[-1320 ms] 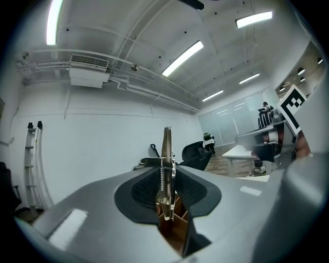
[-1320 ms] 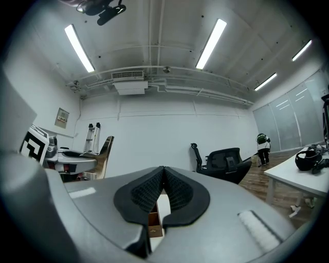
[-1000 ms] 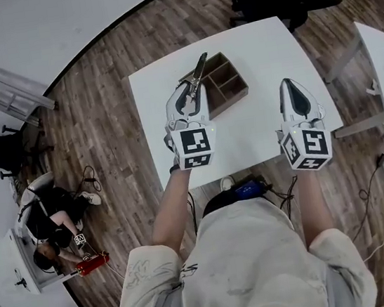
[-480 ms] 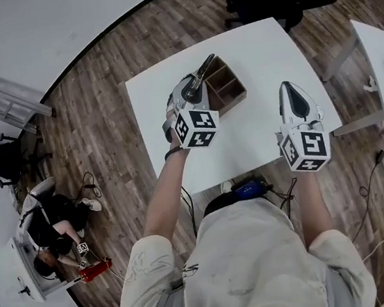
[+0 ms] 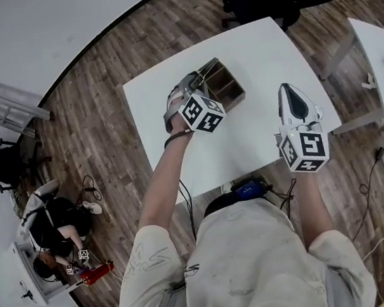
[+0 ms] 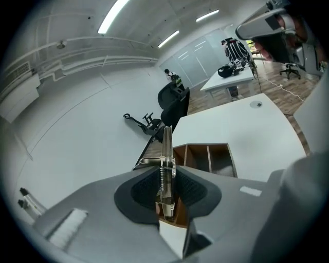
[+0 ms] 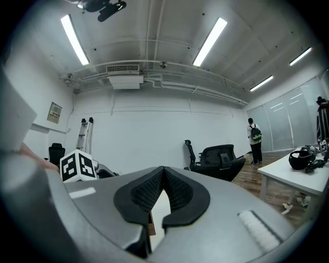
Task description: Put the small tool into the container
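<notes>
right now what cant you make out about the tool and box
- Left gripper view: the tool sits edge-on between the fingers, type unclear; the left gripper hides the container's front.
- Head view: the gripper covers most of the tool and the container's near side.
- Right gripper view: shows neither.

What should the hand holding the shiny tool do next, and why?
Probably lower the left gripper a little toward a compartment, then open it. Its jaws are clamped on the small tool, whose tip hangs by the edge of the wooden container, and the tool does not look to be inside yet.
</notes>
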The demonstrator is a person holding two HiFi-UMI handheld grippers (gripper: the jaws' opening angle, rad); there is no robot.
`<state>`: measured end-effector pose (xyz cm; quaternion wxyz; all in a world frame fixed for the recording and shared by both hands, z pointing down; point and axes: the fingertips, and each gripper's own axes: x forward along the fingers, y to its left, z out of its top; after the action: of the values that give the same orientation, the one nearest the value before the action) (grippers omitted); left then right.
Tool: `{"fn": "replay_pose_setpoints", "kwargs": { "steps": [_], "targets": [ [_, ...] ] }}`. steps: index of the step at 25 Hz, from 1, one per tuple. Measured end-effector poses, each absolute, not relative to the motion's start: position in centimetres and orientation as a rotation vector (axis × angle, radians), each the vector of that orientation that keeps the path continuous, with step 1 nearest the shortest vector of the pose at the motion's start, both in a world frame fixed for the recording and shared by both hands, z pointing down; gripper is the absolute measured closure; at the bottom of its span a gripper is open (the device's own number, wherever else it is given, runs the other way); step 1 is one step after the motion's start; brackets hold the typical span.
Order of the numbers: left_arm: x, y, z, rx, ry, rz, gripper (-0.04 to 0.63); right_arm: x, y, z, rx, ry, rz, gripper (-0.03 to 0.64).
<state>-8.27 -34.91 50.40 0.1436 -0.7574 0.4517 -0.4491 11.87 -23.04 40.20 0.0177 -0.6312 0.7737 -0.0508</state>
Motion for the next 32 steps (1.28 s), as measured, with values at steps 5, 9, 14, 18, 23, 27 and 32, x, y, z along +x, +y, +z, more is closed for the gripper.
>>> {"fn": "replay_pose_setpoints", "kwargs": {
  "steps": [5, 9, 14, 18, 23, 27, 32],
  "targets": [
    [-8.1, -35.6, 52.5, -2.144, 1.229, -1.447, 0.489, 11.9, -22.9, 40.5, -1.967, 2.4, -0.169, 0.612],
    [-7.9, -36.2, 53.8, -2.102, 1.169, -1.54, 0.489, 12.0, -22.8, 40.7, -1.973, 2.399, -0.171, 0.612],
    [-8.0, -36.9, 54.8, -2.073, 1.148, -1.619, 0.489, 12.1, -22.7, 40.9, -1.981, 2.402, -0.178, 0.612],
    [-8.1, -37.3, 55.4, -2.055, 1.128, -1.678, 0.489, 12.2, -22.6, 41.0, -1.987, 2.402, -0.181, 0.612],
    [-8.0, -37.4, 56.5, -2.043, 1.09, -1.737, 0.488, 12.6, -22.5, 41.1, -1.995, 2.404, -0.184, 0.612],
    [-7.8, -37.8, 56.5, -2.021, 1.051, -1.75, 0.488, 12.7, -22.4, 41.2, -1.995, 2.407, -0.181, 0.612],
    [-7.8, -38.0, 56.5, -2.021, 1.027, -1.759, 0.485, 12.7, -22.4, 41.1, -1.996, 2.409, -0.177, 0.612]
  ]
}}
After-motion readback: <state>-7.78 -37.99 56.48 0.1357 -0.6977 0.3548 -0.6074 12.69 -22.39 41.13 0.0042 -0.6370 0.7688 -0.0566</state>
